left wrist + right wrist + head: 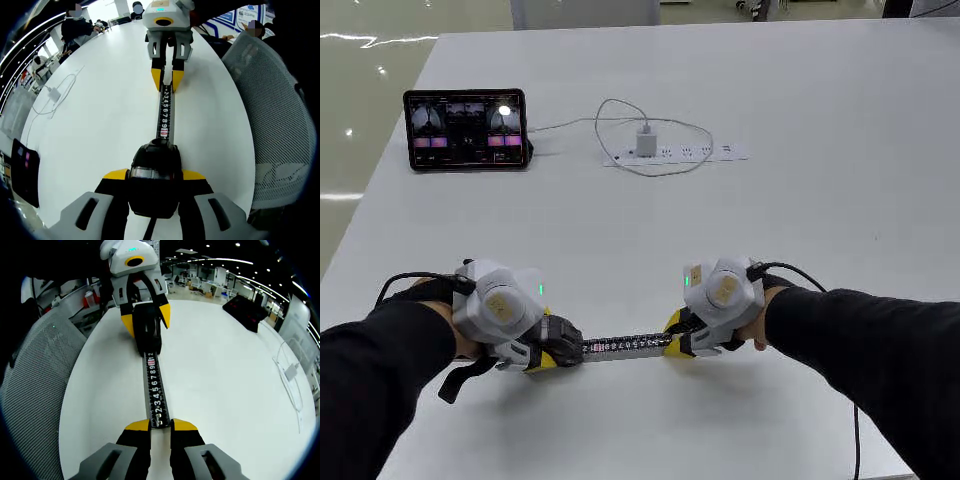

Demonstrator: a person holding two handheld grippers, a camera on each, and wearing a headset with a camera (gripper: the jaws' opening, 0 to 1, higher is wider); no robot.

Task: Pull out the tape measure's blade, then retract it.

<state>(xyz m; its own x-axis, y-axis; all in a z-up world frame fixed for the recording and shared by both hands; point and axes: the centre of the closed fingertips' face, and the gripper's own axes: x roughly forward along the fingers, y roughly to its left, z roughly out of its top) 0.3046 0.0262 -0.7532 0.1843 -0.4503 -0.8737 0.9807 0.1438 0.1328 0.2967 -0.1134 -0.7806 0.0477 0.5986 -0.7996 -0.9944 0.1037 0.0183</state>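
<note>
A black tape measure case (567,346) lies on the white table (740,230) near its front edge, and my left gripper (548,352) is shut on it. In the left gripper view the case (155,172) sits between the yellow-tipped jaws of my left gripper (155,176). The blade (626,346) is pulled out a short way to the right, flat on the table, with about ten centimetres of numbers showing (154,390). My right gripper (677,342) is shut on the blade's end; its own view has the jaws of my right gripper (160,426) pinching the tip.
A tablet (466,130) stands at the back left. A white power strip (676,153) with a charger and a looped cable lies at the back centre. A grey mesh chair (270,115) stands just off the table's front edge.
</note>
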